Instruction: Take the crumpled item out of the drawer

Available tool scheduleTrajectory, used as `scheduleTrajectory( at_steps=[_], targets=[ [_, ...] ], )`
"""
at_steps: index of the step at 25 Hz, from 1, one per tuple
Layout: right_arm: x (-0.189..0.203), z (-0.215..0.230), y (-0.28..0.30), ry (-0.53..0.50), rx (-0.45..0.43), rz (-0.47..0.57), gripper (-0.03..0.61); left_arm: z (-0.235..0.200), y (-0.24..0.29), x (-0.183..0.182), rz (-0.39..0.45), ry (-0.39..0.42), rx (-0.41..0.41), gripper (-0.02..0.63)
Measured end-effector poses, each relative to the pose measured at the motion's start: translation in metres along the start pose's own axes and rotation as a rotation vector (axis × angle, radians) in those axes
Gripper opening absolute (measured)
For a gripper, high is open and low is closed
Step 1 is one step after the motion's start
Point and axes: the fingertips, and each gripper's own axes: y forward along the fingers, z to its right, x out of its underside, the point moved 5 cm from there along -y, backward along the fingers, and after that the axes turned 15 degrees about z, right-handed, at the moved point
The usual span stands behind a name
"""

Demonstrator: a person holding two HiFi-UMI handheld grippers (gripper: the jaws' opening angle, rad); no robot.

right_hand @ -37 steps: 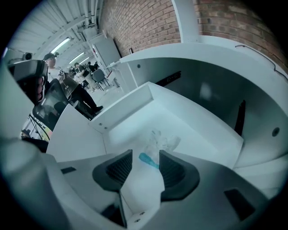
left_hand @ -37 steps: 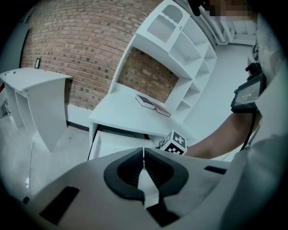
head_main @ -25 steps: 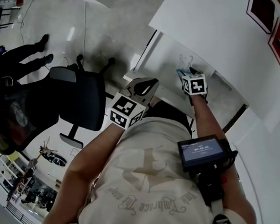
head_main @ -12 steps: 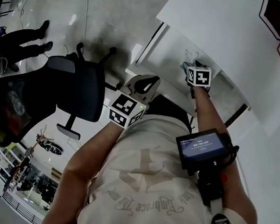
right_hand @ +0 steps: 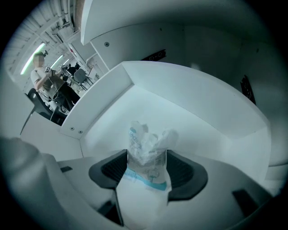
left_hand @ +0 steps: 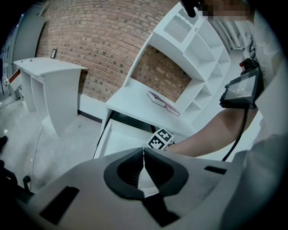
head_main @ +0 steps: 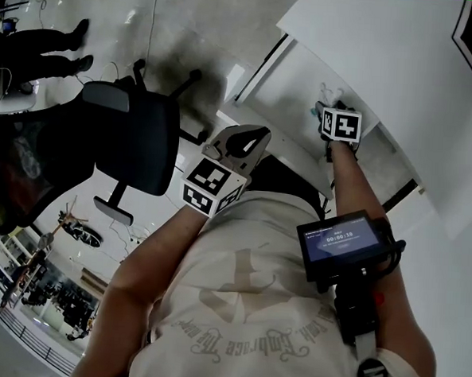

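The crumpled item (right_hand: 146,157) is a clear plastic packet with a teal stripe, standing on the floor of the open white drawer (right_hand: 198,126). My right gripper (right_hand: 147,168) points steeply down into the drawer. Its jaws have just been opening and stand wide, one either side of the packet, which fills the gap between them. In the head view the right gripper (head_main: 327,111) reaches into the drawer (head_main: 298,84) beside the packet (head_main: 329,92). My left gripper (left_hand: 143,158) is shut on nothing, held at the person's chest (head_main: 243,144), short of the drawer (left_hand: 118,139).
A black office chair (head_main: 132,133) stands left of the drawer. The white desk top (head_main: 388,42) overhangs the drawer's back. A book (left_hand: 163,102) lies on the desk, under white shelves (left_hand: 198,54). A small screen (head_main: 340,242) is strapped to the right forearm. Another person's legs (head_main: 37,44) show at far left.
The right gripper has sunk a little deeper into the drawer, over the packet. The left gripper has stayed where it was.
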Motion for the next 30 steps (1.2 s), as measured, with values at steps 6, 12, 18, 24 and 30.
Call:
scheduleTrajectory(
  at_steps=[6, 12, 18, 24, 30],
  targets=[
    [0.0, 0.0, 0.002, -0.011, -0.002, -0.011, 0.267, 0.005, -0.006, 0.0, -0.013, 0.001, -0.001, 0.028],
    [0.002, 0.002, 0.002, -0.048, 0.0, -0.006, 0.265, 0.002, -0.009, 0.0, -0.01, 0.003, -0.016, 0.028],
    [0.002, 0.0, 0.001, -0.086, -0.01, -0.012, 0.234, 0.006, -0.007, 0.001, -0.014, 0.01, -0.004, 0.028],
    [0.002, -0.001, 0.003, -0.085, -0.025, -0.001, 0.221, 0.006, -0.005, 0.003, -0.016, 0.024, -0.003, 0.028],
    [0.004, 0.001, -0.001, -0.088, -0.041, 0.014, 0.216, 0.013, 0.0, 0.002, -0.017, 0.041, 0.005, 0.028]
  ],
)
